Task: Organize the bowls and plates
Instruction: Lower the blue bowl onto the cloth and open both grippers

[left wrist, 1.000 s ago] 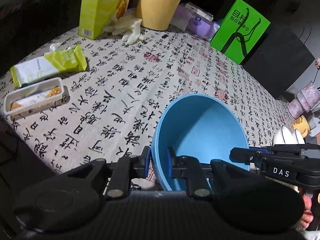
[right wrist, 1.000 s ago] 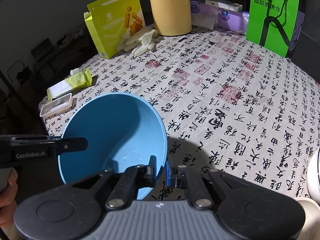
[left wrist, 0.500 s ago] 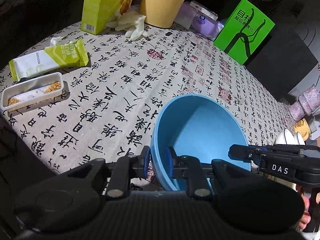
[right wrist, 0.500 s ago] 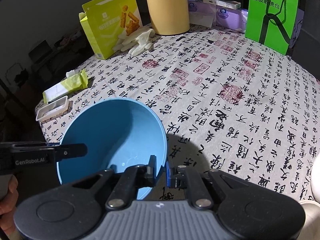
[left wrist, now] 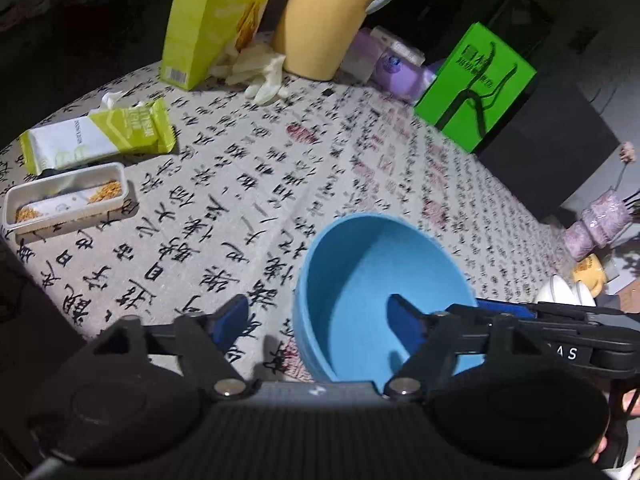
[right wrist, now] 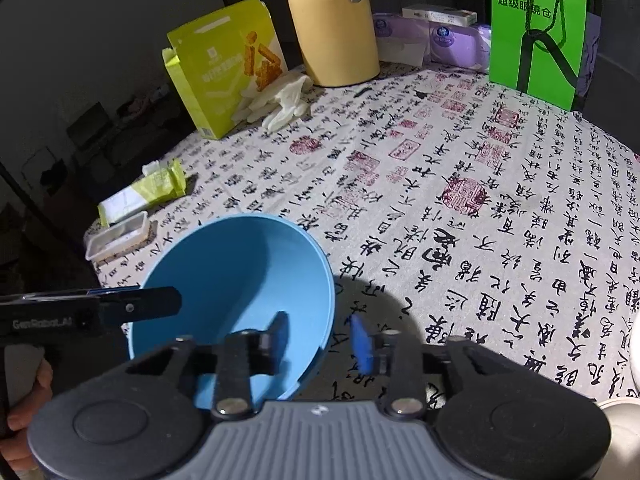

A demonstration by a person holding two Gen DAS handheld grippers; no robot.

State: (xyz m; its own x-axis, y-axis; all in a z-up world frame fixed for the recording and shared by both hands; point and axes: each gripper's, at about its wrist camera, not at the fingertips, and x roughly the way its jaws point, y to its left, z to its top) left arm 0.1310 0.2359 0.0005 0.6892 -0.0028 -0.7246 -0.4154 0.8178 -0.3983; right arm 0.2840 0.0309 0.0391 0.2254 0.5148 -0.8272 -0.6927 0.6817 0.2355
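A blue bowl [left wrist: 380,292] [right wrist: 232,280] sits near the front edge of the table with the calligraphy cloth [left wrist: 248,200]. My left gripper [left wrist: 316,314] straddles its left rim. The jaws are opening, with one finger outside the bowl and one inside, and neither pad presses on the rim. My right gripper [right wrist: 320,332] straddles the bowl's right rim in the same way, its jaws opening and clear of the rim. Each gripper shows in the other's view, the right gripper [left wrist: 560,332] and the left gripper [right wrist: 100,312]. Several white bowls [left wrist: 560,292] stand at the right.
At the back stand a yellow-green box [right wrist: 224,68], a tan jug [right wrist: 332,28], white gloves [right wrist: 280,100], purple tissue packs [right wrist: 440,40] and a green bag [right wrist: 536,28]. A snack wrapper [left wrist: 100,140] and a plastic tray [left wrist: 64,200] lie at the left. A hand [right wrist: 24,420] holds the left gripper.
Both grippers were shut on the blue bowl's rim, and both have let go and spread their jaws. The bowl has barely shifted.
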